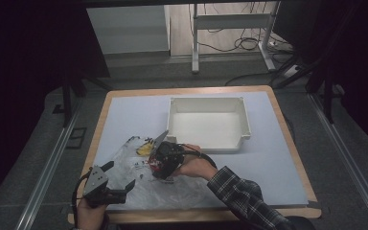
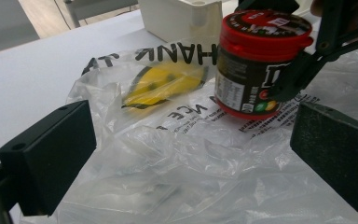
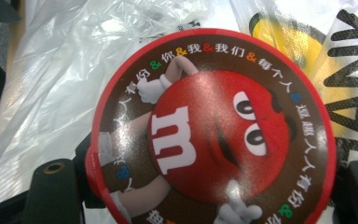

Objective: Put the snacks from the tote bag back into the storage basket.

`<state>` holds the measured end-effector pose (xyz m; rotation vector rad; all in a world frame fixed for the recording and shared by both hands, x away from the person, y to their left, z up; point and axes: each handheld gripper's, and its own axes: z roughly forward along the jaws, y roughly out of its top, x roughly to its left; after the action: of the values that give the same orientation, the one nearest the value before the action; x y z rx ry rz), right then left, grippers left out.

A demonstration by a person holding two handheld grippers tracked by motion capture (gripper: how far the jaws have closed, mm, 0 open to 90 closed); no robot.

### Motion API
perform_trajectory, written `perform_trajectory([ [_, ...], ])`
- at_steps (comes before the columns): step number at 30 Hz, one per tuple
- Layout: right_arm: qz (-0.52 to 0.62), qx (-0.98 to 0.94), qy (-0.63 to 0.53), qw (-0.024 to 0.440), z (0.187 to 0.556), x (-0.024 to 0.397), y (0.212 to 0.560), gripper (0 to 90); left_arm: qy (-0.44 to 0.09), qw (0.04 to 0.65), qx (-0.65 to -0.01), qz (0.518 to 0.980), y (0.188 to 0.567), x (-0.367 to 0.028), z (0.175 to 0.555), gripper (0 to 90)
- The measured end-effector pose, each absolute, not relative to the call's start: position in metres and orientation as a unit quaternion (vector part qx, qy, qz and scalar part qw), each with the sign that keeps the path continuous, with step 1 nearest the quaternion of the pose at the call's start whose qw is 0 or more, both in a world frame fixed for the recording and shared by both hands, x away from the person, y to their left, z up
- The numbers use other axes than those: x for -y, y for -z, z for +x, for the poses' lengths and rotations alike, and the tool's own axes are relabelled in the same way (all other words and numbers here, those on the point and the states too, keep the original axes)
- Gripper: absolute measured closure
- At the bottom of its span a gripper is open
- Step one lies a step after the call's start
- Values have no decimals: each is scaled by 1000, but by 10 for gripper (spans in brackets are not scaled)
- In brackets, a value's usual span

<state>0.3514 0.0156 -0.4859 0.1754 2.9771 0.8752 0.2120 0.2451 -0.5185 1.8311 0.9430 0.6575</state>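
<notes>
- Jar (image 2: 256, 60) of candy, red lid (cartoon face and ring of printed characters on top), dark label; upright on the plastic bag, near the table's front centre.
- Right gripper (image 1: 162, 160): jaws closed on the jar's sides, reaching down from above.
- Left gripper (image 1: 109, 179): jaws spread wide, holding nothing, low over the bag's near edge, well short of the jar.
- Plastic bag (image 2: 168, 154): clear, crumpled, black lettering, yellow print; flat on the table (image 1: 268, 158).
- White bin (image 1: 207, 123): beyond the bag.

candy jar (image 2: 256, 63) | red lid, dark label | upright | on plastic bag (image 2: 177, 163)
</notes>
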Motion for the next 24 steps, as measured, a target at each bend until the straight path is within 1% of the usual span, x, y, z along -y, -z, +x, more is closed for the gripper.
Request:
perform_trajectory([
  [14,62,-954,-292,25,350,6,464,257,-268,473,-387,745,518,-245,212,1],
  [24,72,-952,-295,39,358,25,452,258,-269,474,-387,744,518,-245,212,1],
])
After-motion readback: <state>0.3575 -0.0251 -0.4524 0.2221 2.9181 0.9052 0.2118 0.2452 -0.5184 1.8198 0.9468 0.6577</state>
